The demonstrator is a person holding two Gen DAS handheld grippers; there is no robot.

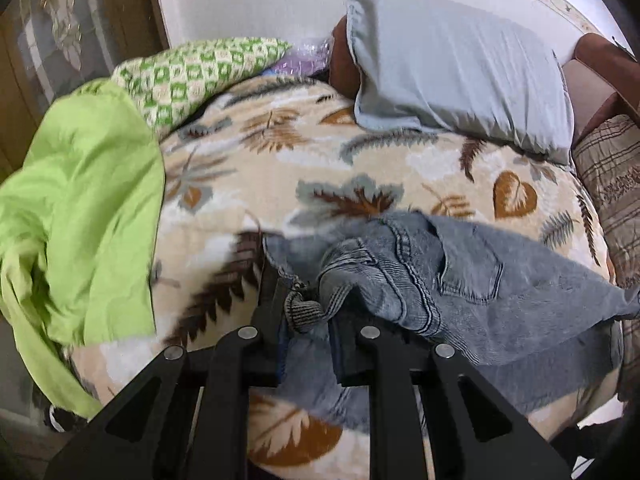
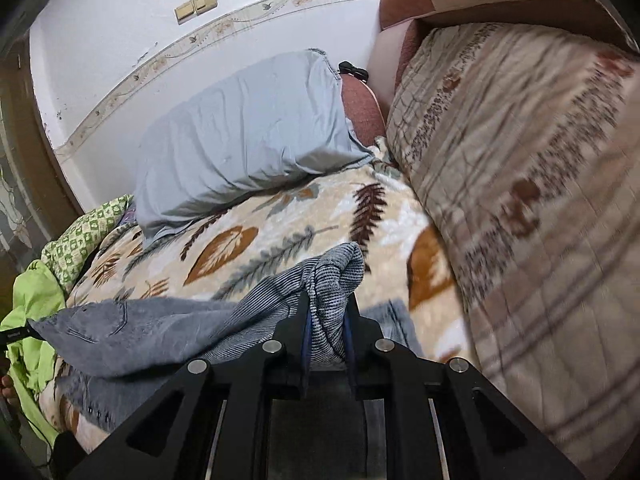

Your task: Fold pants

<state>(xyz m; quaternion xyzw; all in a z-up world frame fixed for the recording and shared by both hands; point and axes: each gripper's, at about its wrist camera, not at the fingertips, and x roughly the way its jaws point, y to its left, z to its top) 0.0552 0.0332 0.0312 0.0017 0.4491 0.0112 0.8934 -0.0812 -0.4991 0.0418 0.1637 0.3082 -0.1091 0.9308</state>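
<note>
The one pair of faded blue denim pants (image 1: 460, 276) hangs between two grippers just above the leaf-patterned fleece bed blanket (image 1: 360, 168), at its 6 o'clock edge. The left gripper (image 1: 306, 308) fingers clench a bunched denim edge; the right gripper (image 2: 326, 320) fingers pinch another fold. Judging from the slack, keep both ends level and taut, then lay seams together. One grey-blue pillow (image 2: 240, 136) lies at 12 o'clock, one lime-green cloth (image 1: 80, 200) at 9.

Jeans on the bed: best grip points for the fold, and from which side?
Take the jeans at the thick hemmed edges, one bunch per gripper, from the near bed edge. Left gripper and right gripper each already pinch such a bunch; the seams resist slipping.
</note>
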